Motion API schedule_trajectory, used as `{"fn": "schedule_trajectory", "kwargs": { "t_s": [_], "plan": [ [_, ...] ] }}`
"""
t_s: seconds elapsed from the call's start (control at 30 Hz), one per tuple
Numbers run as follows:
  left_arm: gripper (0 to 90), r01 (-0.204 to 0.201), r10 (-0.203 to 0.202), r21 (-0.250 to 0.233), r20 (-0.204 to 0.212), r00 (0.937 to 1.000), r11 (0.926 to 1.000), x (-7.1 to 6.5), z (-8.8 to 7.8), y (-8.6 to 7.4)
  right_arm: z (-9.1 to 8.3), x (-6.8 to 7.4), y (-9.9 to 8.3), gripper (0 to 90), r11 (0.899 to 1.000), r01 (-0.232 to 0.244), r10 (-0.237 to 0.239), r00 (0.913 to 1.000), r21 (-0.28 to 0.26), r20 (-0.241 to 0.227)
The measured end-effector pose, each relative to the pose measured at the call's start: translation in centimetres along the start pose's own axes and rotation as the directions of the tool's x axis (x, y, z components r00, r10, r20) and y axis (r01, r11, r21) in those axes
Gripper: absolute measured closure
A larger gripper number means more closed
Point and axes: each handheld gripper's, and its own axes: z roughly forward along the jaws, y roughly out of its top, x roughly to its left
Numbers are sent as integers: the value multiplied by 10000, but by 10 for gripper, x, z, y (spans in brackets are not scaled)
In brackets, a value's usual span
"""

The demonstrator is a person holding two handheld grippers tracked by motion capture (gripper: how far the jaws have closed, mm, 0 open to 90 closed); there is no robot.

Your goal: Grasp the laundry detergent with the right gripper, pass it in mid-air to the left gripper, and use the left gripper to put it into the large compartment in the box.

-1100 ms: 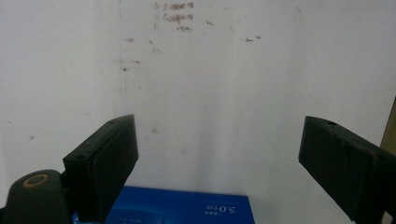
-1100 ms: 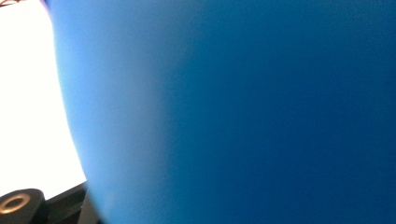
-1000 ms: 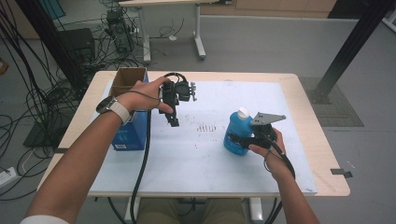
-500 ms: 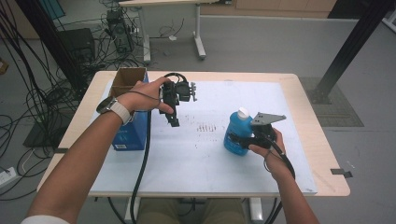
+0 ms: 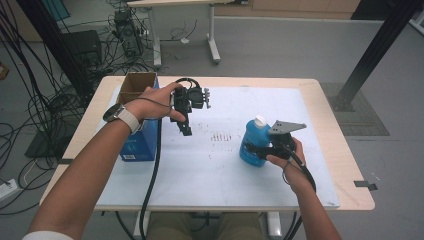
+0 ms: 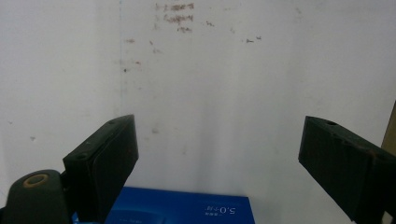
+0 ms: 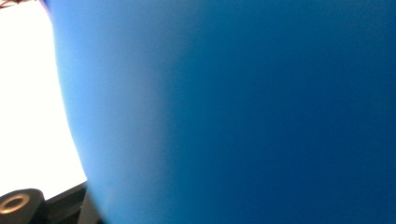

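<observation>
White matting covers the table. High view: right gripper clamped on the upright blue bottle at mid-right; left gripper hovers beside the blue box, apart from the bottle. Left gripper view: jaws spread wide with nothing between them, over bare matting. Right gripper view: bottle wall pressed close against the lens

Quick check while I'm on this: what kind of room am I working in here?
Most likely a lab or workshop for recording: cable bundles trail over the bare floor, a black frame post stands beside the table, and another wheeled bench stands behind.
</observation>
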Motion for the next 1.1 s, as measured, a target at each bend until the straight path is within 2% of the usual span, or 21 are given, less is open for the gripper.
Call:
{"fn": "schedule_trajectory", "kwargs": {
  "t_s": [0.73, 1.0, 1.1],
  "plan": [
    [121, 131, -131, -33, -67, 9999, 9999, -3, -4, -1, 0, -1, 1, 441, 9999, 124, -124, 9998, 8, -122],
    [116, 192, -192, 108, -28, 9998, 9998, -9, -11, -1, -6, -2, 10, 441, 9995, 272, -281, 9981, -181, -542],
    [115, 234, -235, 208, 5, 9997, 9995, -12, -16, 0, -9, -1, 18, 441, 9988, 426, -444, 9953, -228, -862]
  ]
}}
